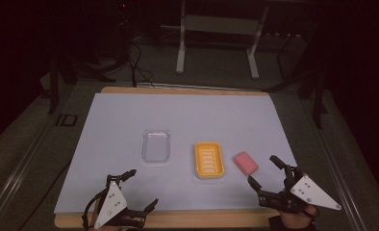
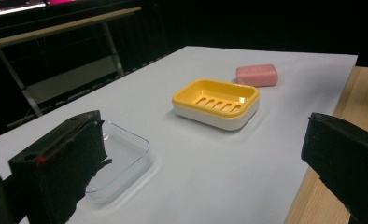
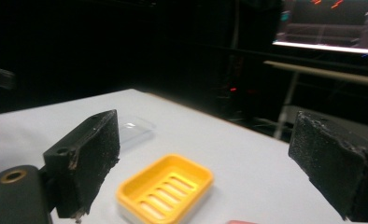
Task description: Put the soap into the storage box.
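Note:
A yellow soap dish [image 1: 209, 160] with a slotted tray and white base sits near the middle of the white sheet [image 1: 178, 120]. Left of it lies a clear plastic lid [image 1: 156, 145], flat on the sheet. A pink soap bar [image 1: 245, 162] rests just right of the dish. My left gripper [image 1: 143, 189] hovers open at the table's front left edge, empty; in the left gripper view the lid [image 2: 121, 158], dish [image 2: 216, 102] and soap [image 2: 257, 74] lie ahead. My right gripper [image 1: 263, 170] stands open at the front right, close to the soap, facing the dish [image 3: 166, 189].
The sheet covers a wooden tabletop [image 1: 178, 219] whose edge shows along the front. Beyond the table's far side stand a metal frame's legs [image 1: 216, 43] and cables [image 1: 134, 62] on the dark floor.

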